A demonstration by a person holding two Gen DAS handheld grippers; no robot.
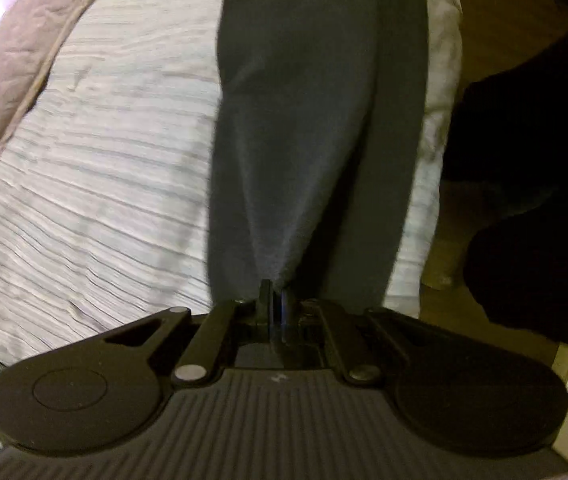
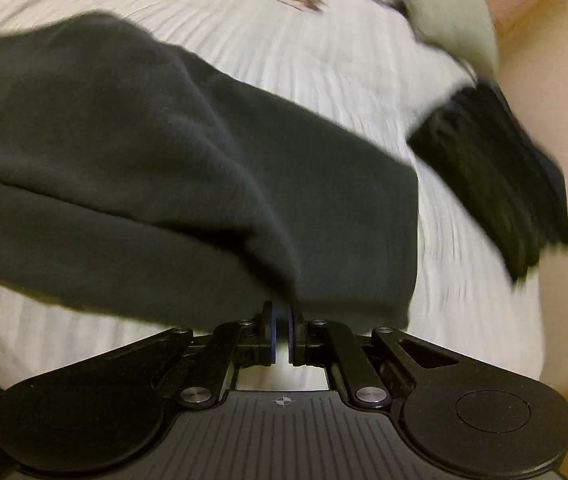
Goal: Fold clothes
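A dark grey garment (image 1: 315,120) lies stretched along a white ribbed bedspread (image 1: 116,168). My left gripper (image 1: 278,296) is shut on the garment's near edge, with the cloth running away from the jaws. In the right wrist view the same dark grey garment (image 2: 164,168) lies bunched across the bedspread (image 2: 323,60). My right gripper (image 2: 282,312) is shut on the garment's near edge, next to its right corner. The view is blurred by motion.
A pink quilt (image 1: 16,92) lies at the bed's left side. A black shape (image 1: 543,200) and wooden floor (image 1: 495,60) are right of the bed. A black folded item (image 2: 495,176) and a pale green cloth (image 2: 447,16) lie near the bed's right edge.
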